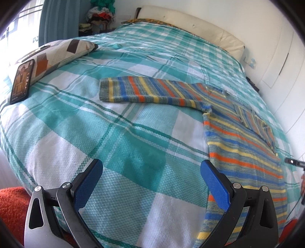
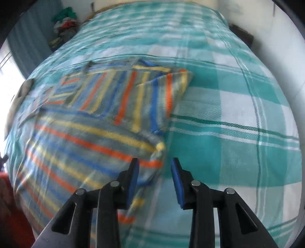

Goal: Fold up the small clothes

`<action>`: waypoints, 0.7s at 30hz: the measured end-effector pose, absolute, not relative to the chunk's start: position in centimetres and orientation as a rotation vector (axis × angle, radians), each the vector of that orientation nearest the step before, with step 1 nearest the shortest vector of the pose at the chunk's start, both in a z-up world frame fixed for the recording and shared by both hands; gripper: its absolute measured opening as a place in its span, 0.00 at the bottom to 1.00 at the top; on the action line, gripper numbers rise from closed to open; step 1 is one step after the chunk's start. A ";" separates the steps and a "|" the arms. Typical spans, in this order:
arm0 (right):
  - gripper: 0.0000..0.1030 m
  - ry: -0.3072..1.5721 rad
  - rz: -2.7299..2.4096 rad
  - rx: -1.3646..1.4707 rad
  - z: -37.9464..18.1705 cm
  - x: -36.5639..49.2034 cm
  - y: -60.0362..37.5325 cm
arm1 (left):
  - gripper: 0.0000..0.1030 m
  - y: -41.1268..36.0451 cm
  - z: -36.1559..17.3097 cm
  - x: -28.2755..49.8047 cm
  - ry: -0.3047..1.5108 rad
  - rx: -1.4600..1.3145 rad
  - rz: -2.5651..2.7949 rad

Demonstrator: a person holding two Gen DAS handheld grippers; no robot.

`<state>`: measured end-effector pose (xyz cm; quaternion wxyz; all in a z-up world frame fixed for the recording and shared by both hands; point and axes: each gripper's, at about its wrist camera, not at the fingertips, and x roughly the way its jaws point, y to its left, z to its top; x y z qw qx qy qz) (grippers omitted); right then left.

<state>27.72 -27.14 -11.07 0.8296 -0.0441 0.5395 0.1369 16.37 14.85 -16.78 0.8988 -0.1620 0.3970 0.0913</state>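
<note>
A small knitted sweater (image 1: 246,152) with orange, blue, yellow and grey stripes lies flat on the checked teal bedspread (image 1: 118,133). One sleeve (image 1: 144,91) stretches out to the left. The other sleeve (image 2: 144,99) is folded across the body. My left gripper (image 1: 151,163) hovers open over bare bedspread, its right finger just over the sweater's left edge. In the blurred right wrist view, my right gripper (image 2: 155,160) points down at the right edge of the sweater (image 2: 85,143). Its jaws stand partly apart, the left finger over the knit, and the pads press on nothing.
A phone (image 1: 21,82) leans on a patterned pillow (image 1: 57,53) at the far left of the bed. A cream headboard cushion (image 1: 190,26) lines the far end. A pile of clothes (image 1: 101,17) sits beyond the bed, and a red rug (image 1: 11,206) lies beside it.
</note>
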 end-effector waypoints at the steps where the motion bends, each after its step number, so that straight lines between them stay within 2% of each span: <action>1: 0.37 1.137 0.318 -0.086 -10.7 26.3 -26.8 | 0.99 14.9 -16.9 16.4 0.826 -0.339 0.191; 4: 0.43 1.132 0.380 -0.068 -10.3 22.9 -25.5 | 0.99 14.7 -17.2 16.4 0.842 -0.336 0.186; 10: 0.43 1.204 0.312 -0.072 -14.5 17.8 -26.5 | 0.99 14.3 -17.9 16.2 0.876 -0.277 0.193; 21: 0.43 1.038 0.204 -0.009 -10.0 11.1 -28.8 | 0.99 14.6 -18.2 15.7 0.882 -0.267 0.214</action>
